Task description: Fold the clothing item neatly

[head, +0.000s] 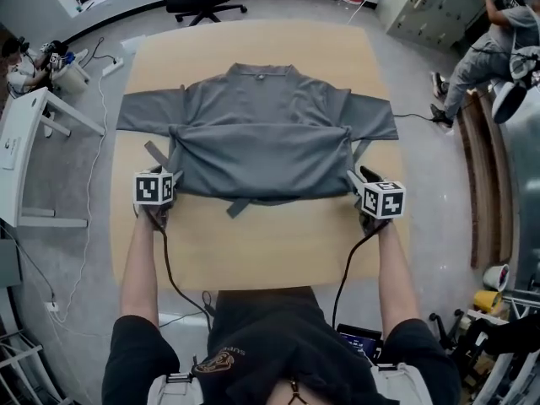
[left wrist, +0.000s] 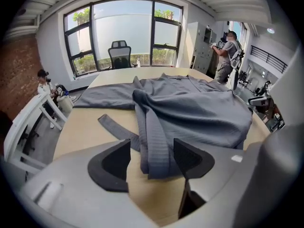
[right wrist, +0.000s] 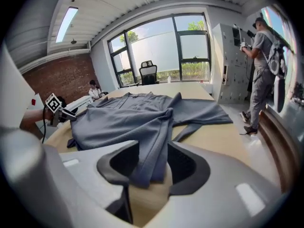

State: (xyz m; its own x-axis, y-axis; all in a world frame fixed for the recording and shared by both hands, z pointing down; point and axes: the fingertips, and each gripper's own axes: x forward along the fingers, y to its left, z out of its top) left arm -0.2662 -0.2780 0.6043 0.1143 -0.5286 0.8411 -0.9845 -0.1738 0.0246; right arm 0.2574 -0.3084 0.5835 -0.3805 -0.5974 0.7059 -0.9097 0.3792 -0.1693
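**Both grippers released at the near corners of the half-folded garment**

Head view: the grey garment (head: 261, 133) is spread on the table (head: 278, 251), its lower part doubled up over the body and its sleeves laid out to either side. Its long folded edge runs side to side, and the whole garment lies ahead of the grippers, away from the person. The left gripper (head: 169, 188) is at the near left corner and the right gripper (head: 361, 182) at the near right corner. Neither is judged nearer than the other. Jaw state cannot be read here.

Left gripper view: the jaws are seen standing wide apart. The corner's folded band lies on the table between them, unclamped. A loose strap (left wrist: 114, 127) trails to the left, largely hidden in the head view.

Right gripper view: the jaws are likewise parted, with the right corner's doubled cloth lying slack between them. The right sleeve (right wrist: 199, 110) is shown flat beyond.
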